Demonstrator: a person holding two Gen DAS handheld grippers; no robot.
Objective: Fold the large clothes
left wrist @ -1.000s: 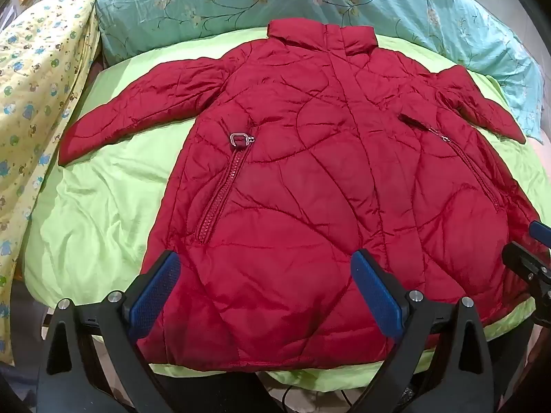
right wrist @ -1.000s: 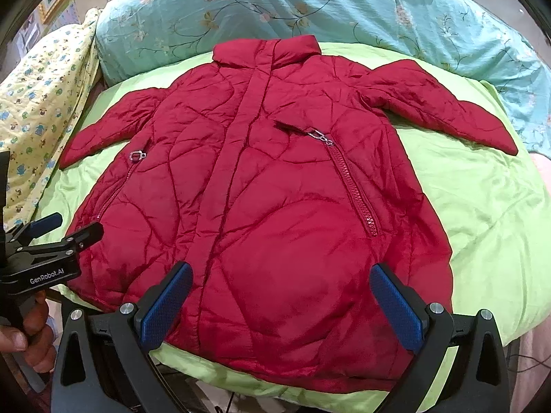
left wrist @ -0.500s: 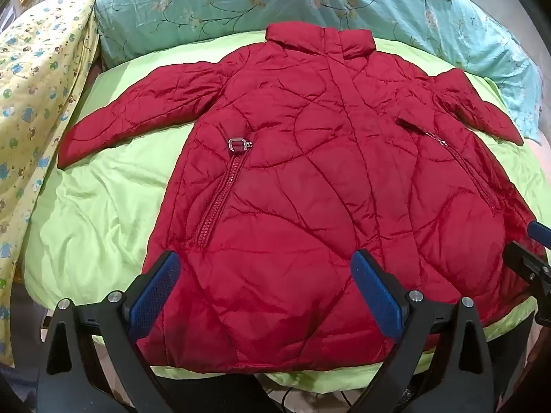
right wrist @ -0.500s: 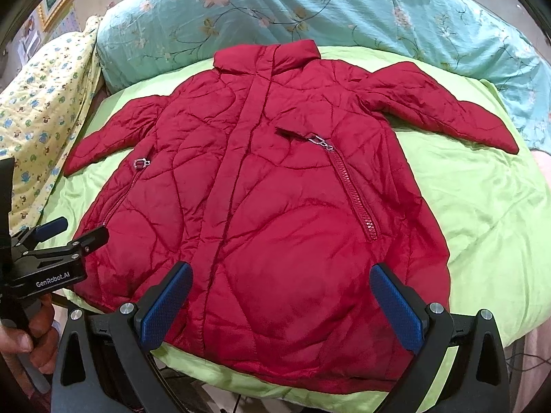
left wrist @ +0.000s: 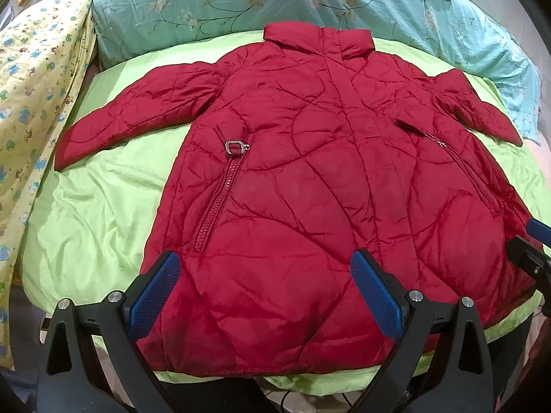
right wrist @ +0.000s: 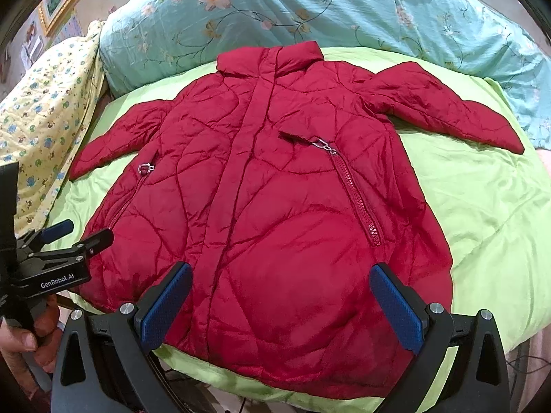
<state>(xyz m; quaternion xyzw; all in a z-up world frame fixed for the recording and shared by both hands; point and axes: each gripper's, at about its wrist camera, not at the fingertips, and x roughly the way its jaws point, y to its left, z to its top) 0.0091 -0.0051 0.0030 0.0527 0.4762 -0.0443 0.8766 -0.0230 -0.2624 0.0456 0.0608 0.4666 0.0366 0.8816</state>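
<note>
Quilts (left wrist: 213, 3) border green sheet (left wrist: 103, 206) under jacket (left wrist: 310, 189).

free: green sheet (right wrist: 482, 213) beside both sleeves | blocked: teal pillow (right wrist: 310, 10) touching collar, yellow blanket (left wrist: 31, 103) left

I am seeing a green sheet (left wrist: 96, 213) covering the bed, a teal floral quilt (right wrist: 310, 10) bunching along its far edge, a yellow printed blanket (left wrist: 31, 79) lying at left.
</note>
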